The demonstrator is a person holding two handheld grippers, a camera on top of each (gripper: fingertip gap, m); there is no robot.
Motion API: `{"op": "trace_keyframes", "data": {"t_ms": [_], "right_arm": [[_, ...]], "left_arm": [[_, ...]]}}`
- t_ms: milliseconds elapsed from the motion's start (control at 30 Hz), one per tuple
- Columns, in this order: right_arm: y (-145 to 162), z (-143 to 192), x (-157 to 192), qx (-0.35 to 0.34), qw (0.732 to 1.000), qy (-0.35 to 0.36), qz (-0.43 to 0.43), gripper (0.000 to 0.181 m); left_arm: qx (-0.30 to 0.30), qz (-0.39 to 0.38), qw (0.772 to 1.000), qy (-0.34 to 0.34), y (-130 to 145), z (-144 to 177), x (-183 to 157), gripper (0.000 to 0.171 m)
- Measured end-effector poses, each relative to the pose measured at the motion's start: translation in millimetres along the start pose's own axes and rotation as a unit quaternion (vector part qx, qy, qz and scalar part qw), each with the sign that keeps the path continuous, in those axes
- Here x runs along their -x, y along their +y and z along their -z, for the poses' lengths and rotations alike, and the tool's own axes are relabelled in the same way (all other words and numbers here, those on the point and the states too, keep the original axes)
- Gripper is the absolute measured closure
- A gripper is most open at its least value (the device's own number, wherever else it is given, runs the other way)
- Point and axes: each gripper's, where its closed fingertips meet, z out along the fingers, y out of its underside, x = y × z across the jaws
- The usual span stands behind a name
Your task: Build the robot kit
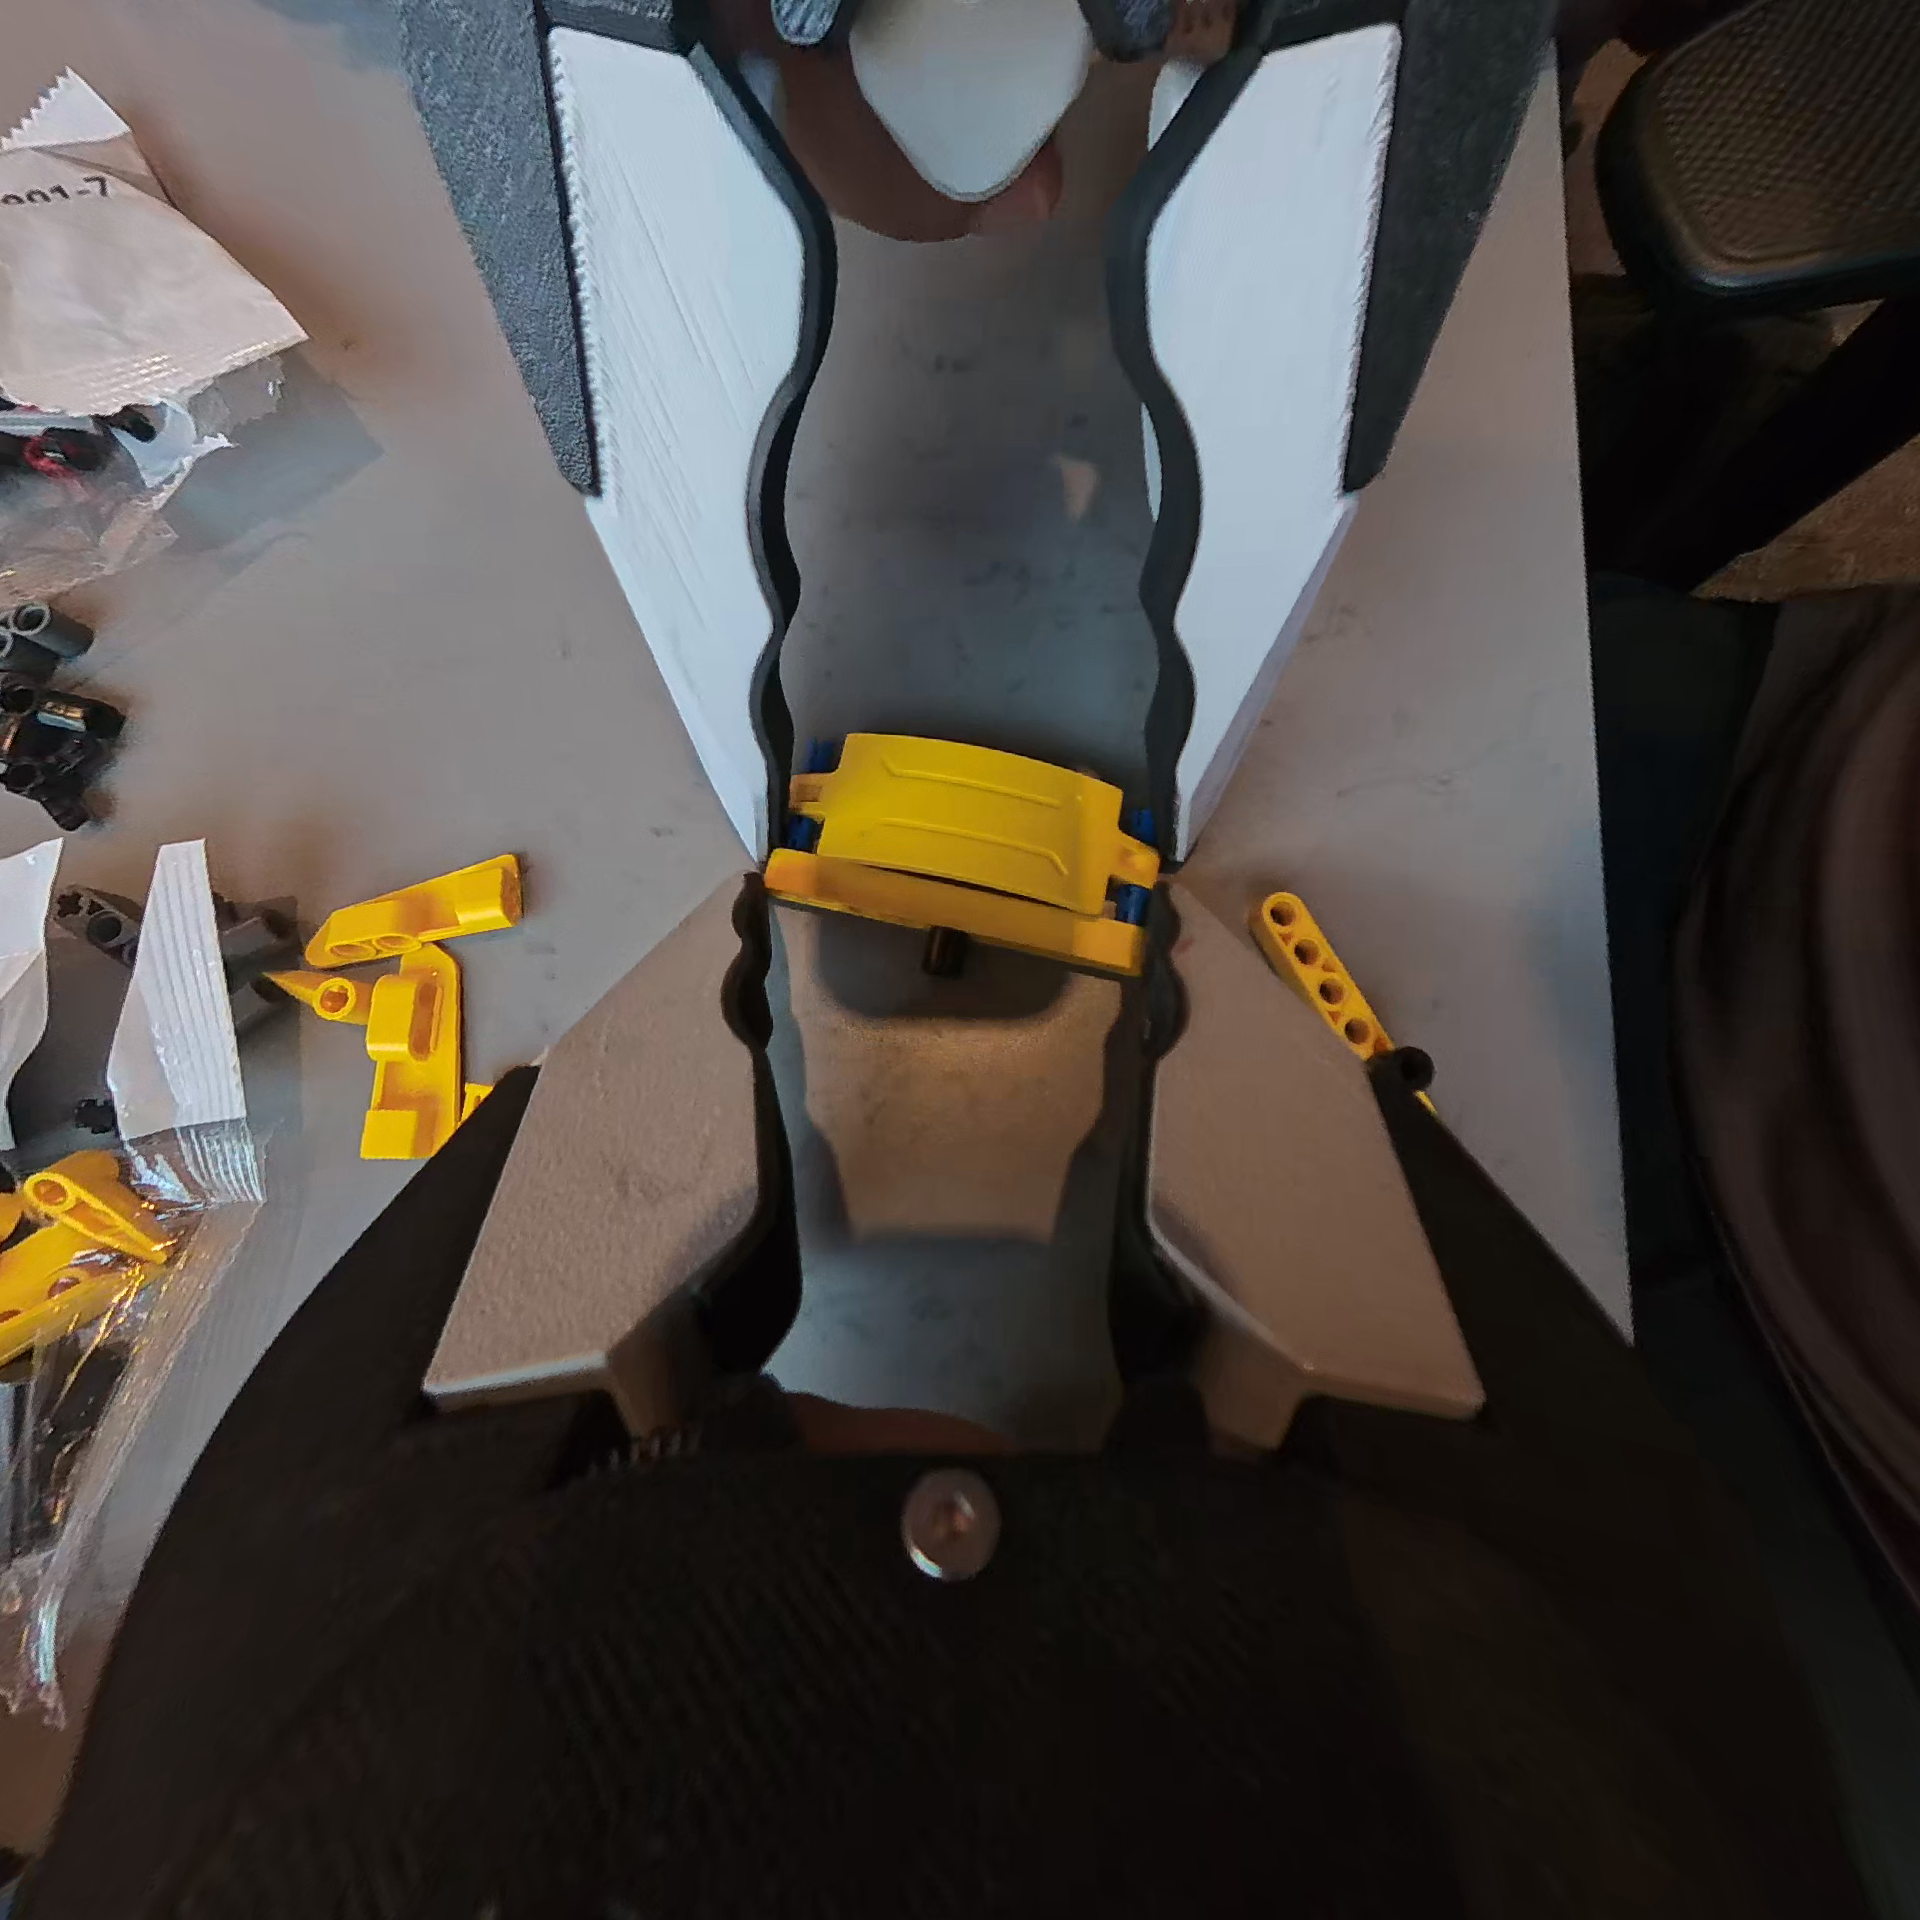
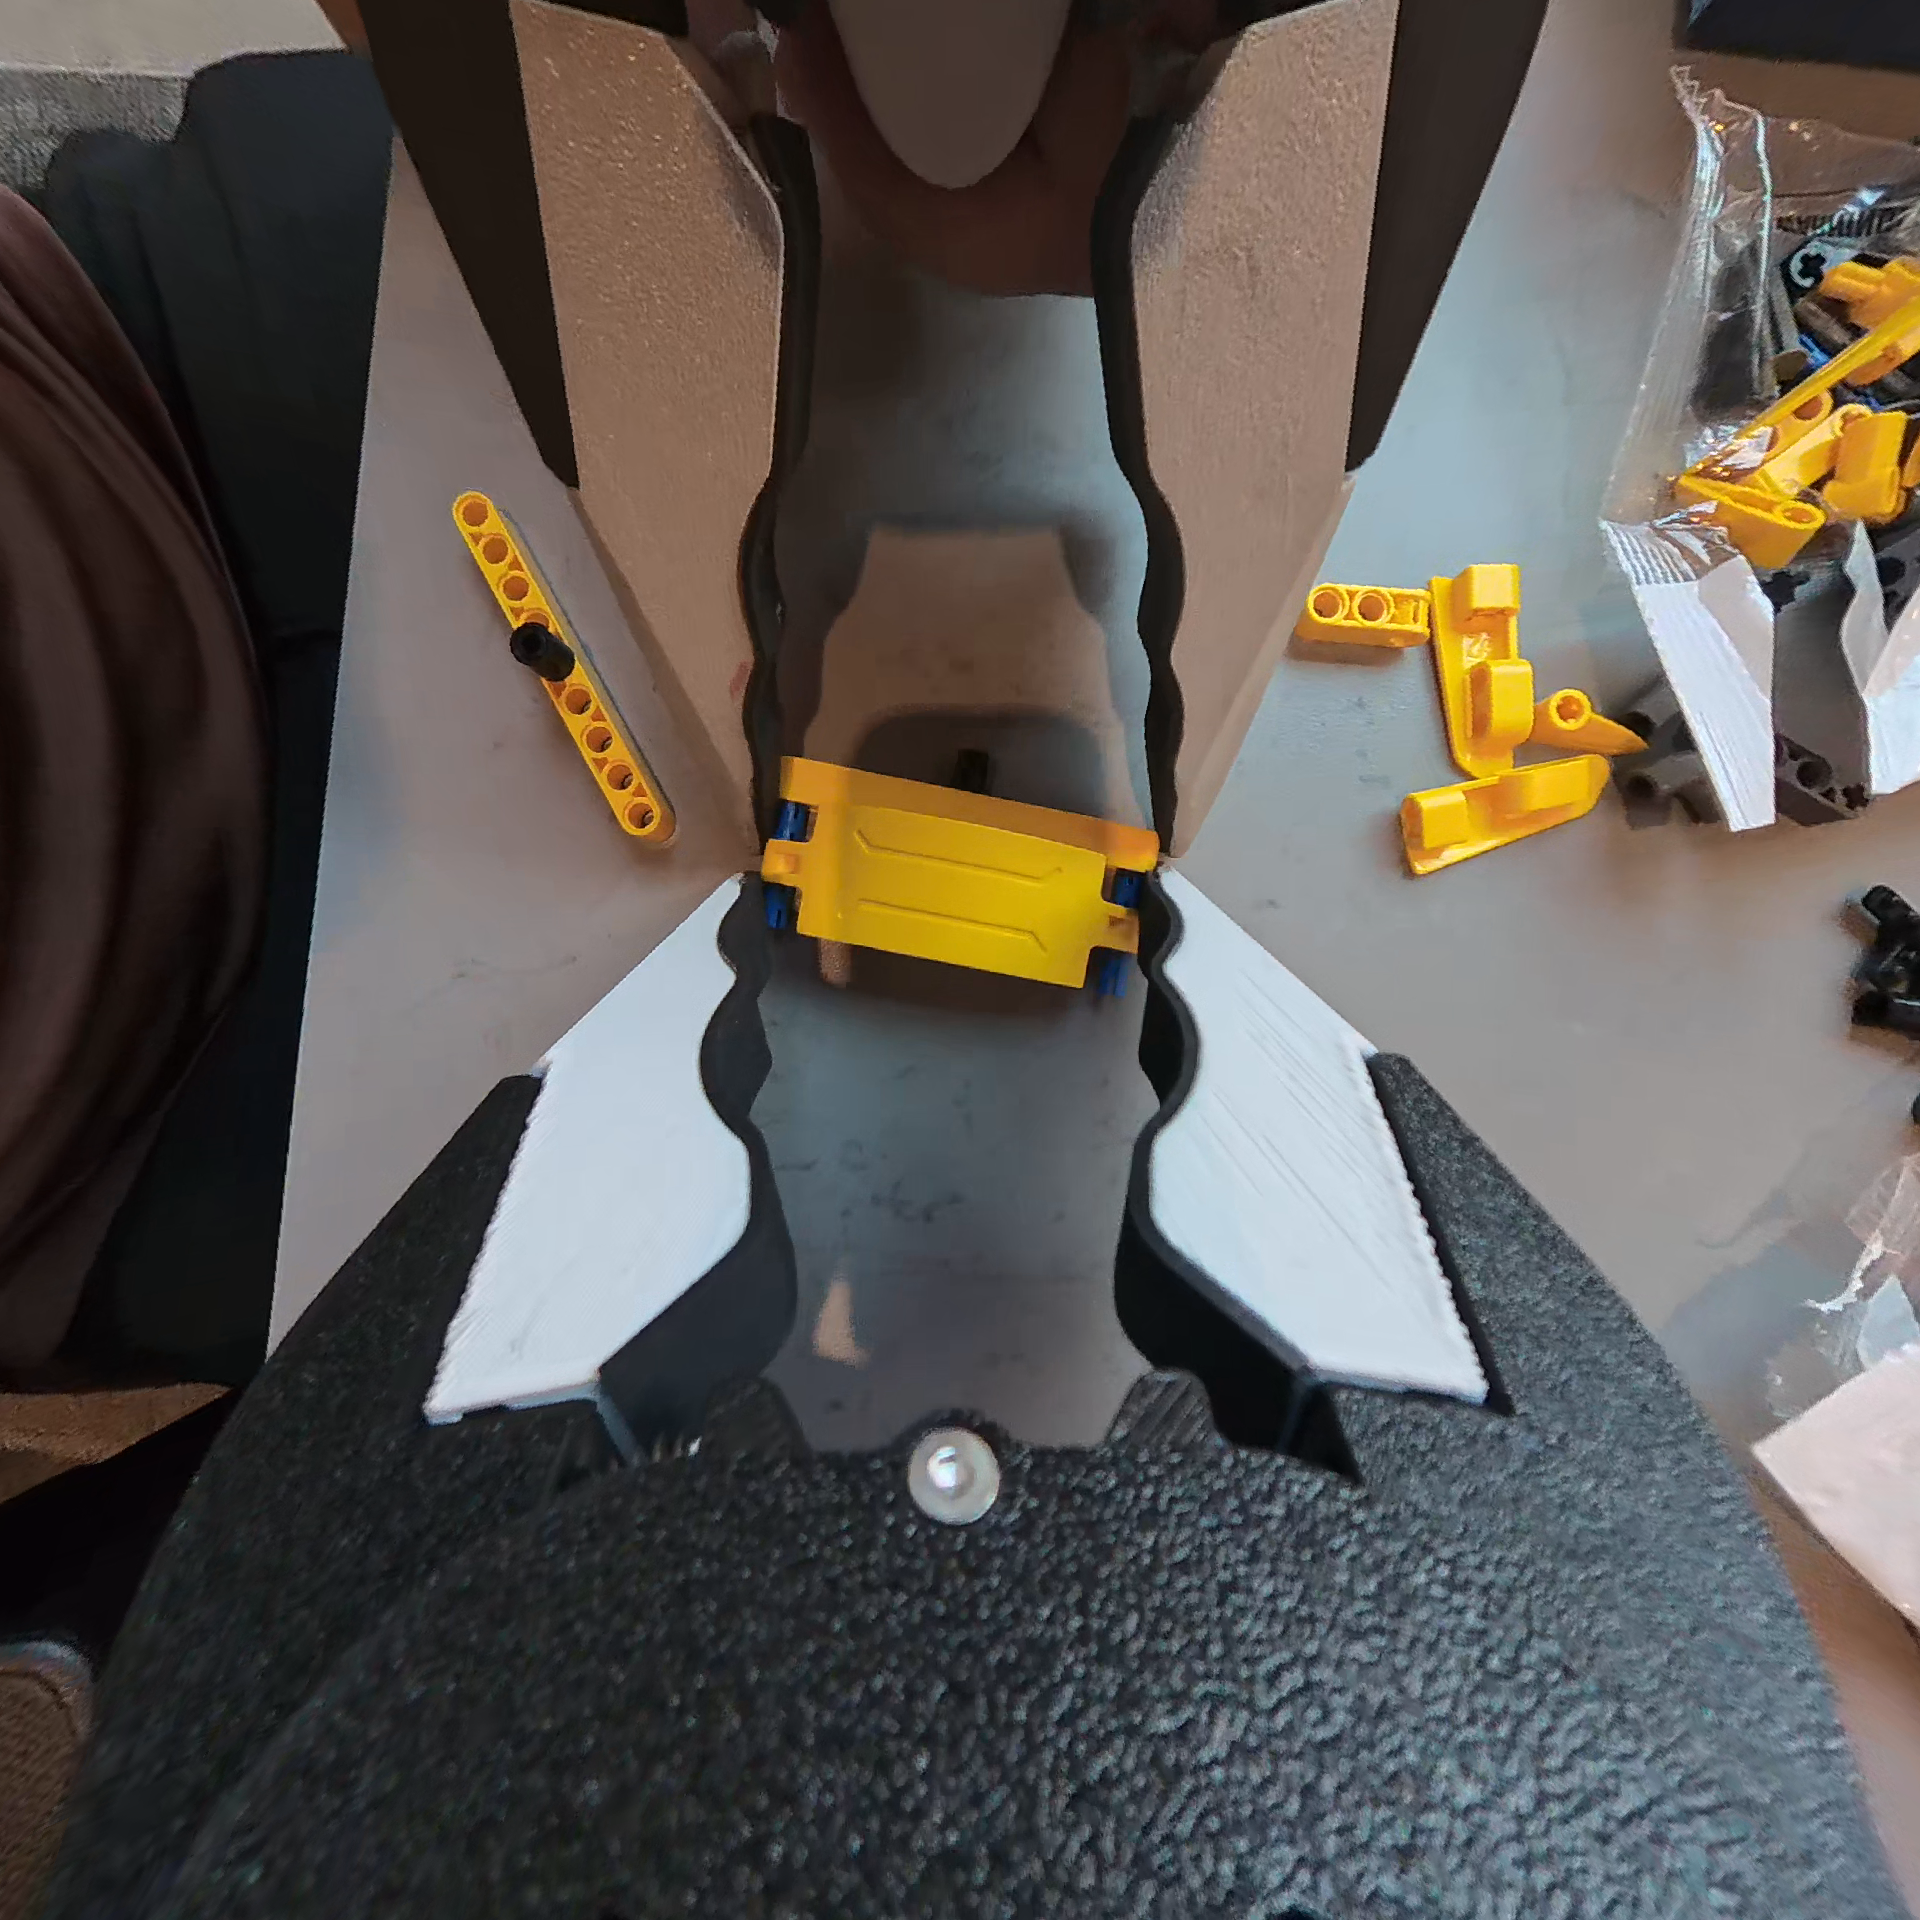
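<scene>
Risk: yellow panel assembly [image 2: 951, 894] bridges tips of both tools; uneven pull likely pops blue pins [image 2: 781, 821] or drops piece.

Left gripper [image 1: 961, 935], grey fingers, narrow, gripping assembly ends.

Right gripper [image 2: 951, 940], white fingers, narrow, gripping same piece from opposite side.

Surface: grey table [image 2: 1455, 1039]; clear parts bag [image 2: 1766, 364], loose yellow pieces [image 2: 1486, 717], yellow holed beam [image 2: 556, 665].

Room: dark chair [image 1: 1766, 156] beyond table edge.

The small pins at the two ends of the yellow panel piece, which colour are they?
Blue. The pins on the yellow panel piece show best in the right wrist view.
</scene>
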Motion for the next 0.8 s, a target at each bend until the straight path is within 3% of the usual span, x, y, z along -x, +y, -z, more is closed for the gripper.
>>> {"op": "trace_keyframes", "data": {"t_ms": [33,200,367,500,633,800], "right_arm": [[-0.2,0.1,0.0,-0.007,1.0,0.0,0.002,0.109],[-0.9,0.9,-0.4,-0.048,0.999,-0.005,-0.003,0.108],[-0.2,2.2,0.6,-0.045,0.999,-0.004,-0.004,0.108],[-1.4,4.2,-1.3,-0.051,0.999,0.002,-0.005,0.104],[-6.4,14.2,-2.5,-0.071,0.997,0.005,-0.003,0.102],[-11.5,20.9,1.0,-0.089,0.996,-0.003,0.0,0.107]], "left_arm": [[-0.003,0.0,1.0,0.0,-0.1,0.0,0.1,0.102],[-0.015,0.001,1.0,0.0,-1.0,0.0,0.2,0.101],[-0.053,0.018,0.998,0.009,-13.1,8.6,-5.0,0.096],[-0.071,0.039,0.996,-0.023,-16.8,22.7,2.3,0.095],[-0.087,0.094,0.988,-0.086,-9.4,34.9,9.6,0.108],[-0.087,0.145,0.979,-0.112,0.4,35.4,4.6,0.12]]}}
